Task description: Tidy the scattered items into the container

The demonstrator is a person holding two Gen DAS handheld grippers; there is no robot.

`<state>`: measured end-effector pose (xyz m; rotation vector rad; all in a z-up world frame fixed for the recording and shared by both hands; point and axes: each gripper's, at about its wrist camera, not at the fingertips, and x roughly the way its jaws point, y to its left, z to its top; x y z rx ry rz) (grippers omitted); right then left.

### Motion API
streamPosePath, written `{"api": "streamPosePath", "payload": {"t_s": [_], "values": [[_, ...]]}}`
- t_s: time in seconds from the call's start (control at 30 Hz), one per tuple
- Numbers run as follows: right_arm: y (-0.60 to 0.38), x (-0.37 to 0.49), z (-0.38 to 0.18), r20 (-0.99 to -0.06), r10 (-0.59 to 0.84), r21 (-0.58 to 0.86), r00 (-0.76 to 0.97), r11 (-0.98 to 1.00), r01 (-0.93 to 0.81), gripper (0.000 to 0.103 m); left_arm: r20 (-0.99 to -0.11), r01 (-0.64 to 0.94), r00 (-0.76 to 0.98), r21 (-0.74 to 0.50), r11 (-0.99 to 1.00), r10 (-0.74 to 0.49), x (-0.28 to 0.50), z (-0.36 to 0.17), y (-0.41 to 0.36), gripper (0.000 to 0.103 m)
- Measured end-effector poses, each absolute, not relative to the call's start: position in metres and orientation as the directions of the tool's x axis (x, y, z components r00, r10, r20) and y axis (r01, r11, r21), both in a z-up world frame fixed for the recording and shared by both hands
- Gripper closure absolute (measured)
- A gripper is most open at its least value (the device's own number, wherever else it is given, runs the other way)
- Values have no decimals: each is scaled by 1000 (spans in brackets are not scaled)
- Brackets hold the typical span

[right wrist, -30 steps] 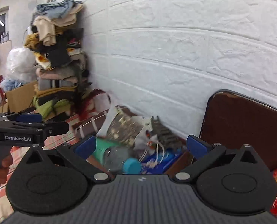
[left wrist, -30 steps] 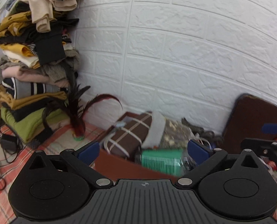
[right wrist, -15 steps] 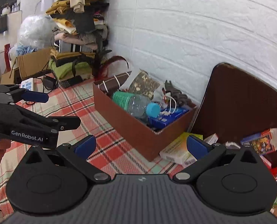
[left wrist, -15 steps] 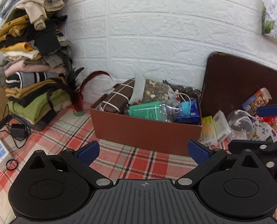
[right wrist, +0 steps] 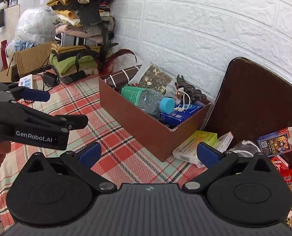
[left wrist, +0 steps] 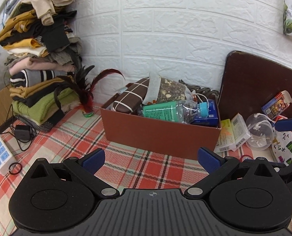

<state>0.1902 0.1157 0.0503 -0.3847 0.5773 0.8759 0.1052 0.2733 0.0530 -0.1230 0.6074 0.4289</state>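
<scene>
With both the left gripper (left wrist: 150,160) and right gripper (right wrist: 149,153) gaping wide and empty above the plaid tablecloth (left wrist: 126,163), the step looks like choosing a pickup: next, reach the yellow medicine box (right wrist: 195,144) lying against the brown box's (left wrist: 159,135) right corner.

Brown box (left wrist: 159,135) — red-green plaid cloth (left wrist: 67,137); bottle (left wrist: 173,111) — teal label, blue cap.
</scene>
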Motion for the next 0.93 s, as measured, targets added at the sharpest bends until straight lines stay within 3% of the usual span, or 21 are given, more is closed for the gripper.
{"api": "streamPosePath", "payload": {"t_s": [0.93], "values": [[124,199,36,-664,552,-88,503,611,-787,0,-596,-400,740,-19,916,311,113,40,278,0]]}}
